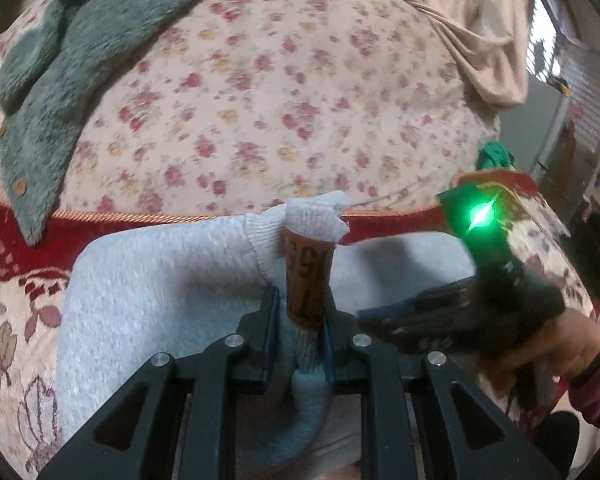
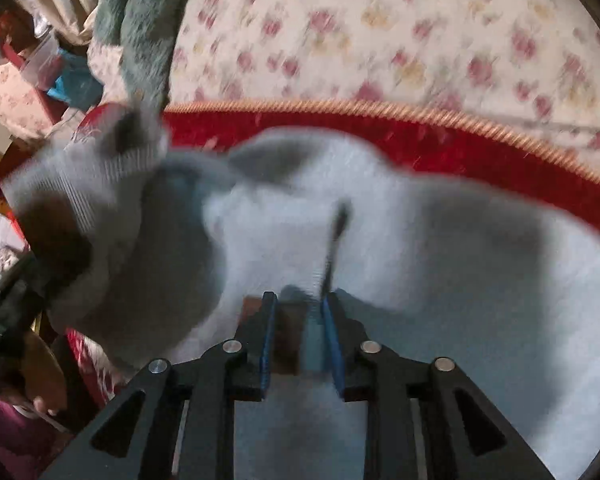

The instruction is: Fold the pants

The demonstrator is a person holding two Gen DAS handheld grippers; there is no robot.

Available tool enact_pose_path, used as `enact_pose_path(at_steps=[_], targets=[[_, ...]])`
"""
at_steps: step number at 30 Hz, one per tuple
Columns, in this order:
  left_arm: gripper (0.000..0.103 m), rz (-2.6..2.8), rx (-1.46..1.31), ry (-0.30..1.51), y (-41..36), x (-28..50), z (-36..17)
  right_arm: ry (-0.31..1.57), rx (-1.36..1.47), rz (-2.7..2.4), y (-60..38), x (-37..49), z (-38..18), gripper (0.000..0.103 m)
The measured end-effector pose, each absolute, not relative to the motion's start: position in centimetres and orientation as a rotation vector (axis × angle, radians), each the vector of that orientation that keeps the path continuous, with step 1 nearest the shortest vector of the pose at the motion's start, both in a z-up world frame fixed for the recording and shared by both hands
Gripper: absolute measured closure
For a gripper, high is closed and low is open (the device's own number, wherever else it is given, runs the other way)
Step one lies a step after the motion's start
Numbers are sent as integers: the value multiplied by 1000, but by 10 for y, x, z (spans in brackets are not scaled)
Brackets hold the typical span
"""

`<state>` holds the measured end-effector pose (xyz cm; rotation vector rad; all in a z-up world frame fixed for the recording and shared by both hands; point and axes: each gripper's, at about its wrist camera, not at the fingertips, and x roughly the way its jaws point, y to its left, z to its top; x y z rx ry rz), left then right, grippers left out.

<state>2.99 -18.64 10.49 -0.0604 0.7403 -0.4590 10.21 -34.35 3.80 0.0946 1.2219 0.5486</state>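
The pale grey fleece pants (image 1: 148, 288) lie on a bed, across its red-bordered patterned blanket (image 1: 28, 248) in front of the flowered bedspread (image 1: 260, 92), with a ribbed cuff (image 1: 316, 216) lifted above them, so the fold looks only begun and most of the garment is still to be laid over. The left tongs (image 1: 300, 312) are clamped on that cuff, beside an orange tag (image 1: 306, 276). The right tongs (image 2: 300, 312) stand a little apart over the pants, pressing on nothing clearly.

Bed and room around you
Floral bedspread (image 1: 284, 92) fills your view; red-bordered rug (image 2: 340, 136) below, bright window (image 1: 544, 40) upper right.
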Motion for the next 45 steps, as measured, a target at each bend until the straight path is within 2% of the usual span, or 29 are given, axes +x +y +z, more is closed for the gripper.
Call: enact_pose_path(at_steps=[4,11,13,14,15,16,17,18,19,21,27,31,35,37,38,40,45], targets=[[85,-497,-43,764,-206,25,95,1218,241,580,-358,97,39,76],[84,-475,-18,838,-213,34,53,1150,320,459,-408,81,60,75],[78,-469,-28,828,-210,31,48,1095,338,474,-412,78,72,75],[75,-473,-31,819,-210,29,49,1075,358,493,-410,77,77,71],[62,-486,-23,809,-211,25,50,1061,378,514,-407,78,81,66],[49,-502,-17,803,-213,22,51,1055,387,531,-404,81,82,48],[42,-514,-12,800,-215,20,52,1051,389,547,-397,83,84,35],[34,-529,-4,794,-218,16,53,1034,381,559,-388,85,89,35],[33,-529,6,782,-220,12,53,1007,367,570,-380,86,93,35],[33,-522,11,777,-219,7,54,951,350,587,-367,87,101,35],[33,-542,-114,802,-186,-6,78,982,129,599,-324,95,100,37],[29,-426,-110,738,-143,-21,93,970,42,645,-311,88,100,44],[28,-325,-109,762,-105,-17,75,980,-18,669,-299,86,86,45],[28,-299,-110,807,-98,-13,59,1063,-87,597,-292,92,52,46],[28,-292,-100,819,-98,-11,52,1099,-33,594,-294,94,34,46],[28,-279,-80,811,-99,-13,50,1046,141,601,-312,94,24,45],[28,-290,-132,777,-93,-18,72,1042,239,574,-333,86,46,45]])
